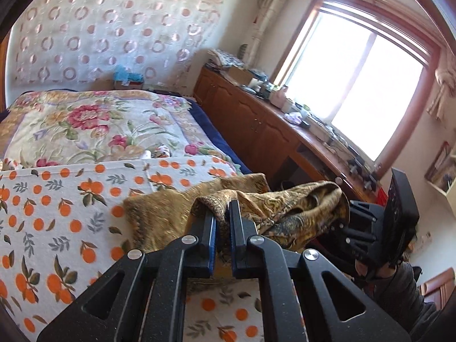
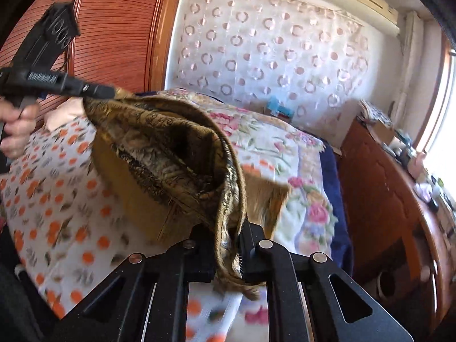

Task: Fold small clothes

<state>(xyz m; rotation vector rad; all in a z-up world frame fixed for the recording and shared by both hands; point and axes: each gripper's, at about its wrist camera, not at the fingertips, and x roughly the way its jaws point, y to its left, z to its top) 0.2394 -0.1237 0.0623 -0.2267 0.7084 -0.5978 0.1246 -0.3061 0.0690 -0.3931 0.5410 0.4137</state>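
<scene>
From the left wrist we see our left claw (image 1: pixel 222 213) pinching the edge of the brown patterned garment (image 1: pixel 279 208), lifted over the orange-print sheet (image 1: pixel 57 205) on the bed.

From the right wrist, our right claw (image 2: pixel 228 242) clamps the garment's other edge, cloth stretched between both.

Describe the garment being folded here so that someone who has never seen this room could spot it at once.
Start at the bed, where a white sheet printed with oranges covers the near end. Above it hangs a small golden-brown garment with a dark paisley-like pattern, stretched between the left tool and the right tool. It is the only brown, unflowered cloth there.
</scene>
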